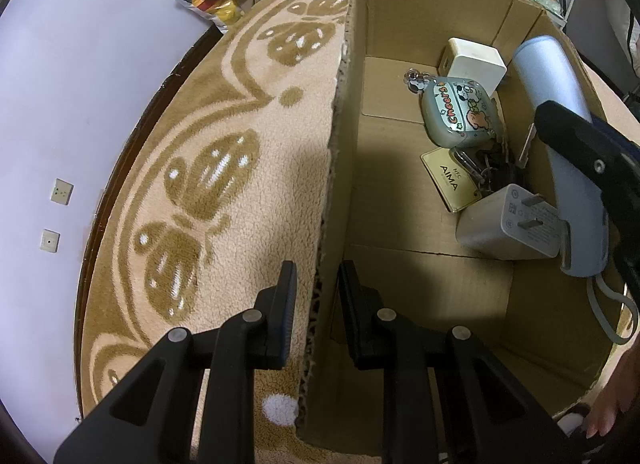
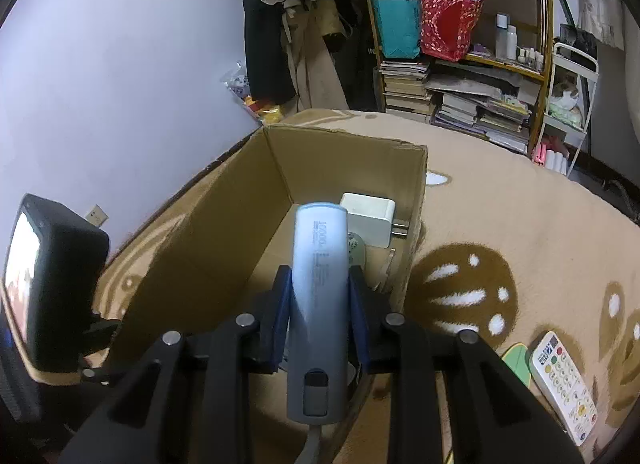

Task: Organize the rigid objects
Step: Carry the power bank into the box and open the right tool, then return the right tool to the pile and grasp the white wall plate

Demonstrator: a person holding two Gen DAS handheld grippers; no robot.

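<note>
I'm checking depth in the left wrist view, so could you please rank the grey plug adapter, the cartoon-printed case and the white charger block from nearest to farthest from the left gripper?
Measured from the left gripper, which straddles the cardboard box wall:
1. Grey plug adapter, lower right on the box floor, prongs showing.
2. Cartoon-printed case, mid-box, beyond the adapter.
3. White charger block, at the far wall.

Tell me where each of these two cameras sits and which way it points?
Left wrist: on the left hand-held gripper, looking down along fingers that straddle the cardboard box wall; a bare hand shows at the lower right.
Right wrist: on the right hand-held gripper, looking over the box toward the shelves; it grips the blue power bank.
Shared: box, power bank, white charger.
</note>
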